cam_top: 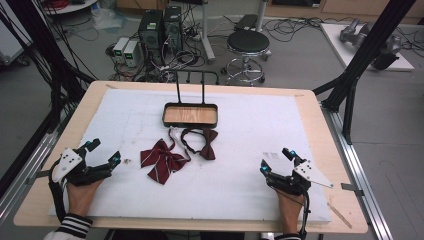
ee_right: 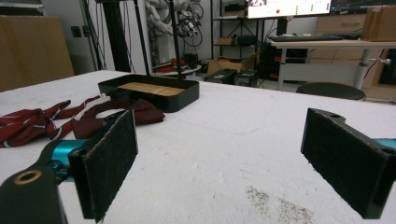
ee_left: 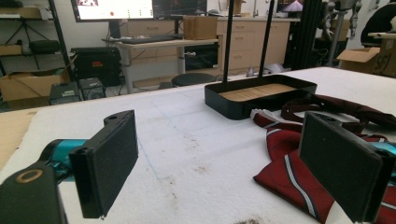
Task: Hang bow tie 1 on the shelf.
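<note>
White foam sheet is laid over the wooden table, and a strip of bare wood is left along each edge. At the left, the left gripper is rested near the near edge with its jaws held apart, nothing between them. Just beside it, the striped bow tie is laid flat, touching the plain bow tie, both in front of the black tray. Wide free sheet is seen up to the right gripper, also held apart and empty. No readable writing is seen.
</note>
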Demonstrator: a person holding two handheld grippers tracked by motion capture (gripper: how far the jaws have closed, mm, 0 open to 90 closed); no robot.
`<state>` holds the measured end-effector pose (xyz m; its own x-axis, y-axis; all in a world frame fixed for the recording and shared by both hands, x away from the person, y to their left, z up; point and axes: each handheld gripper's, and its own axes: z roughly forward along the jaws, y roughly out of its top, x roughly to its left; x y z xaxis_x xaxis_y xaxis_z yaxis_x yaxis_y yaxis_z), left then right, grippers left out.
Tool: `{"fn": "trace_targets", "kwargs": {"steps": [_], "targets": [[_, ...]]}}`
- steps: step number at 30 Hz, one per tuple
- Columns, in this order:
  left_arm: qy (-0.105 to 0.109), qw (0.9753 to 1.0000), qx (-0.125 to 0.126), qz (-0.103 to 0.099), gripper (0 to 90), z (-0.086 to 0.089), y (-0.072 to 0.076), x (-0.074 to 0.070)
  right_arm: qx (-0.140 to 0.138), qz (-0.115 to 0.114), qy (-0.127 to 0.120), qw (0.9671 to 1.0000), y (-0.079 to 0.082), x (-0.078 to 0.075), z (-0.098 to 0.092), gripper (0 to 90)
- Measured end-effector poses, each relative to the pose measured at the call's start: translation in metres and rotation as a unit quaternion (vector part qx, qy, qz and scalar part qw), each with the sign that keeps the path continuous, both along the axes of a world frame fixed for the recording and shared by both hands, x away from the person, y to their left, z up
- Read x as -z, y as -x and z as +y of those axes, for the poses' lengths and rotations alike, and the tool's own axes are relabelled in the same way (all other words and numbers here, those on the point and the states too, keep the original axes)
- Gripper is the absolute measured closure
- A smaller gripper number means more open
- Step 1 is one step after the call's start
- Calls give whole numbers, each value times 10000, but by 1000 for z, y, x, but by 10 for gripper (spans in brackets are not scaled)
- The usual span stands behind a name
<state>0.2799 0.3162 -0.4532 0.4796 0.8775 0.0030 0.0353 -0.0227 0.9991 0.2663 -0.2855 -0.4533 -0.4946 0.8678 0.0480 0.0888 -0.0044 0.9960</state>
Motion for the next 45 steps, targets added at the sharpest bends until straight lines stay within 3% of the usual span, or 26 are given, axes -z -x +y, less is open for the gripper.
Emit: {"fn": "trace_targets", "kwargs": {"steps": [16, 24, 30, 36, 40, 45], "targets": [[46, 10000, -62, 14, 125, 1, 0, 0, -11, 8, 41, 10000, 1, 0, 1, 102], [136, 9998, -72, 118, 125, 3, -2, -1, -9, 5, 37, 10000, 1, 0, 0, 102], [-51, 9998, -67, 192, 126, 3, -3, -10, -9, 15, -12, 10000, 0, 0, 0, 102], [-242, 9992, 50, 302, 125, -1, -7, -29, -10, -2, 1, 10000, 0, 0, 0, 102], [-538, 9976, 206, 393, 125, -10, -11, -46, -12, 5, -1, 10000, 0, 0, 0, 102], [-749, 9955, 311, 480, 125, -17, -15, -58, -16, 4, -9, 10000, 0, 0, 0, 102]]}}
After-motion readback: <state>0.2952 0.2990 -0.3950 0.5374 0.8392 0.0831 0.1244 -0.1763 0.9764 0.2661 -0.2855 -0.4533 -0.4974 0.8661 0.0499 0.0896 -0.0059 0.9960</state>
